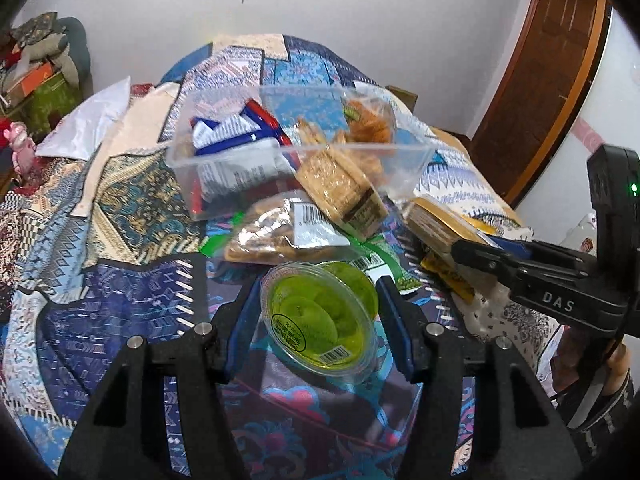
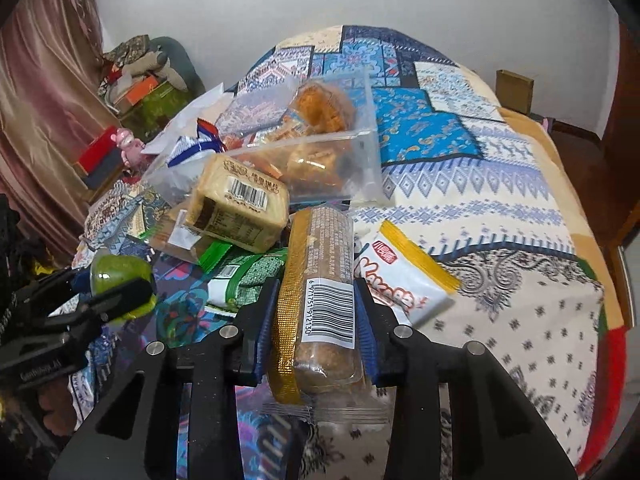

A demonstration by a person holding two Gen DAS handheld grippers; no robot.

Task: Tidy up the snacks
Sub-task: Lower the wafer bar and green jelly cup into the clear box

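The left gripper (image 1: pixel 316 320) clamps the green jelly cup (image 1: pixel 320 318) by its slick sides, so it may slip out, while the right gripper (image 2: pixel 316 328) pinches a long biscuit sleeve (image 2: pixel 320 292) by 1 end, which could sag or swing before reaching the clear tub (image 2: pixel 360 160) ahead.

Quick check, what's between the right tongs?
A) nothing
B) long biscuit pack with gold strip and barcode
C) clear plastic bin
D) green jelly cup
B: the right-wrist view shows the right tongs with both blue pads pressed against the long biscuit pack, barcode facing up; the green jelly cup sits in the left tongs instead.
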